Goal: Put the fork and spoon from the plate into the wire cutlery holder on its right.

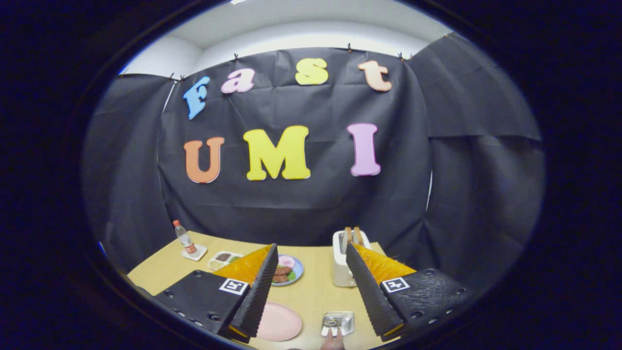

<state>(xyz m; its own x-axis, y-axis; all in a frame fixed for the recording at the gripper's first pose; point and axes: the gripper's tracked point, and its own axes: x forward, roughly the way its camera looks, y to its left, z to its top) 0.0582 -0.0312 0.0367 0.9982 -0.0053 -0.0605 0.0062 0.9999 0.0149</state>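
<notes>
Here the hand-held gripper (311,287) gapes wide, empty, above plate (278,322) and, seemingly, wire cutlery holder (337,323).

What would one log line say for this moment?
gripper: open, holding nothing | pink plate: between fingers | cutlery holder: right of plate, utensil handles inside

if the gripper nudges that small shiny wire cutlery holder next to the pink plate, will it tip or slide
The small shiny wire cutlery holder, on the wooden table right of the pink plate, looks low and squat, so probably slides rather than tips. Open wire suggests it is light. Handles seem to stand in it and may rattle. The gripper hangs open above.
</notes>
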